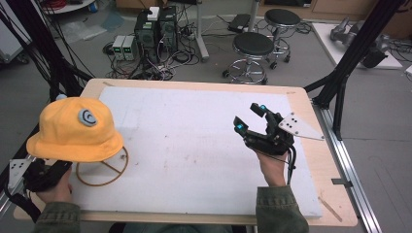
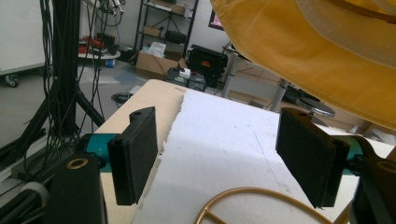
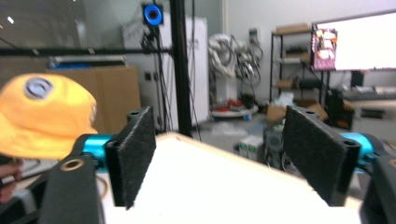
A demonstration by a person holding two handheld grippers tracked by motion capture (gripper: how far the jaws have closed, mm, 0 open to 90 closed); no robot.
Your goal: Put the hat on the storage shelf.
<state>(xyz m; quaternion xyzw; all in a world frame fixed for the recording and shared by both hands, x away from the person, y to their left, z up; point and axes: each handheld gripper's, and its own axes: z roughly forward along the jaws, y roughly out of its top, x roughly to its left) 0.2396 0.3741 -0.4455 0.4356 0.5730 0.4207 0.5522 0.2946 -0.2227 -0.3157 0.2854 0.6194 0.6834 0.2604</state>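
The yellow hat (image 1: 74, 130) sits on a brass stand (image 1: 102, 168) at the table's (image 1: 194, 85) left edge, brim raised for access. The left gripper (image 2: 224, 161) waits beneath it, jaws released; the right gripper (image 1: 252, 119) hovers well apart, 2 jaws spread, empty.

Lab or robotics workshop: computer towers (image 1: 155, 26) with tangled cables (image 1: 145, 68) on the floor, rolling stools (image 1: 252, 53), black frame struts (image 1: 357, 46), storage shelves (image 2: 166, 23), cardboard boxes (image 2: 154, 65), wall screen (image 3: 355, 42), wooden counter (image 1: 316, 160) with white board.
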